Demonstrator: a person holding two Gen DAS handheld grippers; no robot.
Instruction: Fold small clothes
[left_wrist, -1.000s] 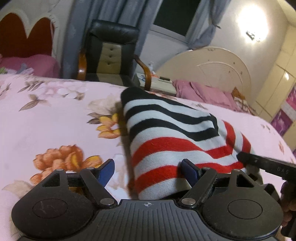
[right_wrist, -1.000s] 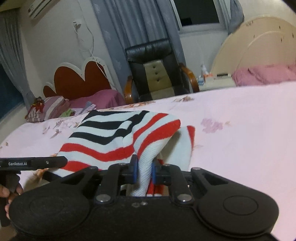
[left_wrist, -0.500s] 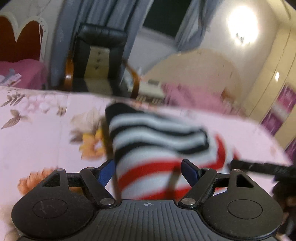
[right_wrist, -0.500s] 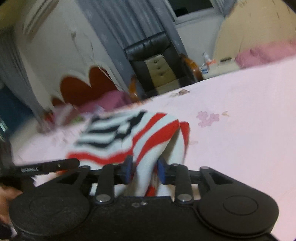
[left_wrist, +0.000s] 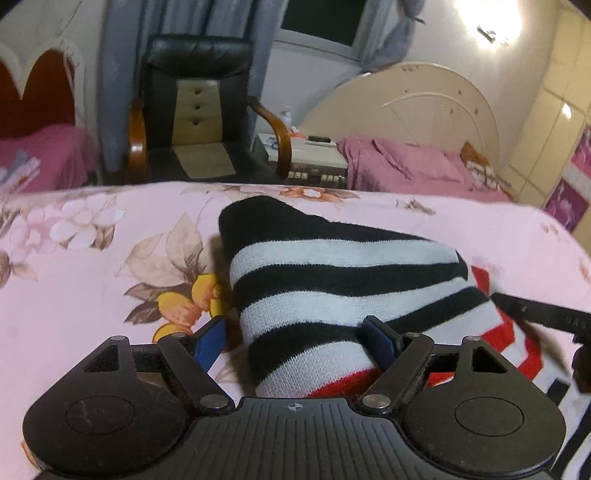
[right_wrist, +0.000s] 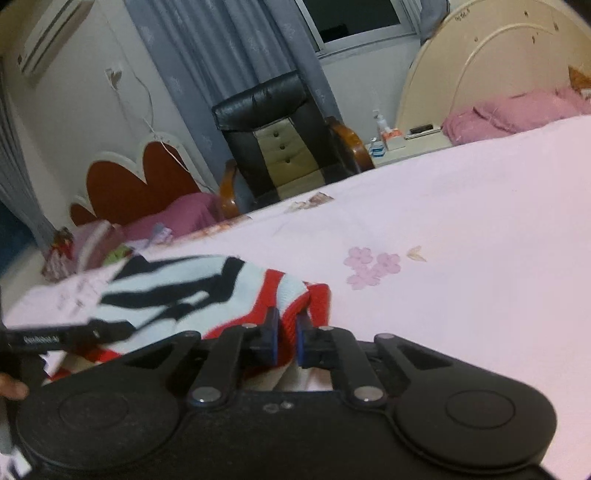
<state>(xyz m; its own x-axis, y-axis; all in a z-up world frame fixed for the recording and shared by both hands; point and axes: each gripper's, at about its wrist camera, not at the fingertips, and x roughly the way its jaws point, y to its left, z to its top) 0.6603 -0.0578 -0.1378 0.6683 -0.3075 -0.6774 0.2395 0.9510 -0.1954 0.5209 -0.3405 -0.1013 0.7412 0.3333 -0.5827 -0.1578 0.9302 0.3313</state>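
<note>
A: What takes up most of both views?

B: The bed (left_wrist: 92, 266), under a pink flowered sheet. Behind it stands a black chair (left_wrist: 195, 107) with wooden arms, in front of grey curtains (right_wrist: 221, 66). A cream headboard (left_wrist: 424, 103) with pink bedding is off to the right, and a red scalloped headboard (right_wrist: 140, 184) off to the left.

A: And where is the garment?

B: The sweater (left_wrist: 332, 288) lies bunched on the sheet. It is knit in black and white stripes on the near-left part and red and white stripes on the right. In the right wrist view the striped cloth is blurred.

A: How is the left claw (left_wrist: 295, 339)?

B: It is spread wide. The black-and-white fold sits between its blue pads (left_wrist: 210, 341), the right pad lies against the knit, and the left pad stands clear of it over the sheet. So it is not pinching.

A: The right claw (right_wrist: 286, 338)?

B: Its jaws have just been closing, and they are now pressed together on a red-and-white edge of the sweater, with cloth pinched between the pads.

A: Anything smaller?

B: A small bottle and a box sit on a nightstand (right_wrist: 406, 142) beside the chair. Each claw's black arm shows at the edge of the other view, and fingertips show at the lower left of the right view.
</note>
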